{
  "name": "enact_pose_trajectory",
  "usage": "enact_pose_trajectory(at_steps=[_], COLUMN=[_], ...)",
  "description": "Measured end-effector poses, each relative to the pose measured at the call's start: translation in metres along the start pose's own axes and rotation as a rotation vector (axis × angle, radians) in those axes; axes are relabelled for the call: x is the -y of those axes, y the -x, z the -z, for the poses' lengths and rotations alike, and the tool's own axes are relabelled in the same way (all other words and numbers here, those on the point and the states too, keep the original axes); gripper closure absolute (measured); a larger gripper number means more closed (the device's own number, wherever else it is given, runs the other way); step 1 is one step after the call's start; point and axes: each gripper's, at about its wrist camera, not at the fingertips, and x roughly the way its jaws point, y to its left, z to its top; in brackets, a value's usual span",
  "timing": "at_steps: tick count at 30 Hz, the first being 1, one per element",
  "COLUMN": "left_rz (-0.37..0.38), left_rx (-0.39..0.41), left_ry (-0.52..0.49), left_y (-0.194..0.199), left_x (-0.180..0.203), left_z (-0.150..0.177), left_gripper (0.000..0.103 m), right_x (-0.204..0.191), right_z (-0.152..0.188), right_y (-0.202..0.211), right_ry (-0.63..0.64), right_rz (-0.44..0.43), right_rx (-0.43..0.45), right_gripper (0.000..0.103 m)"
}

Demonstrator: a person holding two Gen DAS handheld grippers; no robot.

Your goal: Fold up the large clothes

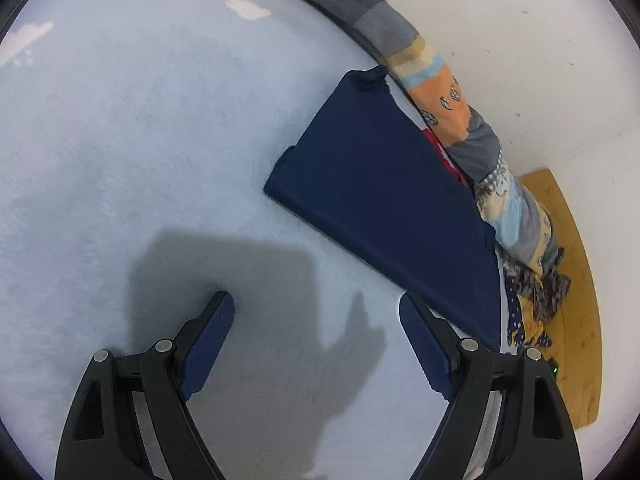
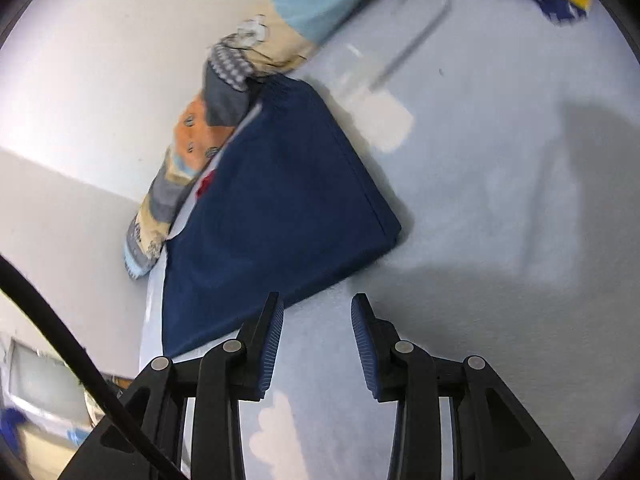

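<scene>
A navy blue garment (image 1: 380,192) lies folded into a flat rectangle on the pale blue bed sheet (image 1: 140,140), close to the wall. A bit of red cloth (image 1: 444,152) peeks out from under its far edge. My left gripper (image 1: 316,304) stands open above the bare sheet, just left of the garment's near corner, nothing between its fingers. In the right wrist view the same garment (image 2: 280,200) sits ahead and to the left. My right gripper (image 2: 316,308) is open over the sheet beside the garment's near edge, holding nothing.
A rolled patchwork quilt (image 1: 440,92) runs along the white wall (image 1: 540,40) behind the garment. A dark patterned cloth (image 1: 528,304) lies bunched by a wooden board (image 1: 576,280). White cloud prints (image 2: 272,432) mark the sheet. A black cable (image 2: 60,332) crosses the right wrist view.
</scene>
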Motion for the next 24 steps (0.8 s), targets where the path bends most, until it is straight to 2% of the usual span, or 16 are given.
enact_pose_trajectory(at_steps=[4,9,10,13,14,15,16,17,19,21,24], left_rz=[0.026,0.009,0.016,0.059,0.071,0.049,-0.005,-0.018,-0.009,-0.030,-0.019], left_rx=[0.021,0.058,0.075,0.099,0.102,0.103,0.099,0.095,0.129,0.146,0.148], left_ry=[0.023,0.062,0.078,0.097,0.094,0.080,0.056,0.047,0.047,0.008,-0.019], left_y=[-0.018,-0.050,-0.055,-0.072,-0.078,-0.081,-0.085,-0.087,-0.080,-0.074,-0.059], left_x=[0.006,0.014,0.017,0.030,0.036,0.040,0.044,0.046,0.044,0.050,0.057], left_z=[-0.016,-0.059,-0.068,-0.091,-0.096,-0.098,-0.099,-0.098,-0.091,-0.085,-0.076], left_gripper=[0.020,0.017,0.016,0.017,0.034,0.048,0.084,0.088,0.089,0.090,0.090], right_x=[0.006,0.003,0.000,-0.012,-0.013,-0.018,-0.022,-0.025,-0.028,-0.038,-0.044], right_z=[-0.006,-0.032,-0.037,-0.055,-0.057,-0.061,-0.062,-0.064,-0.061,-0.056,-0.049], right_y=[-0.020,-0.042,-0.049,-0.072,-0.073,-0.080,-0.082,-0.085,-0.081,-0.072,-0.057], right_ry=[-0.043,-0.072,-0.078,-0.054,-0.052,-0.031,-0.008,0.007,0.042,0.107,0.120], right_rz=[-0.011,-0.023,-0.037,-0.081,-0.100,-0.110,-0.083,-0.068,-0.072,-0.059,-0.078], right_rx=[0.029,0.074,0.090,0.096,0.102,0.102,0.102,0.099,0.100,0.112,0.127], right_gripper=[0.064,0.064,0.061,0.063,0.066,0.075,0.081,0.084,0.091,0.092,0.093])
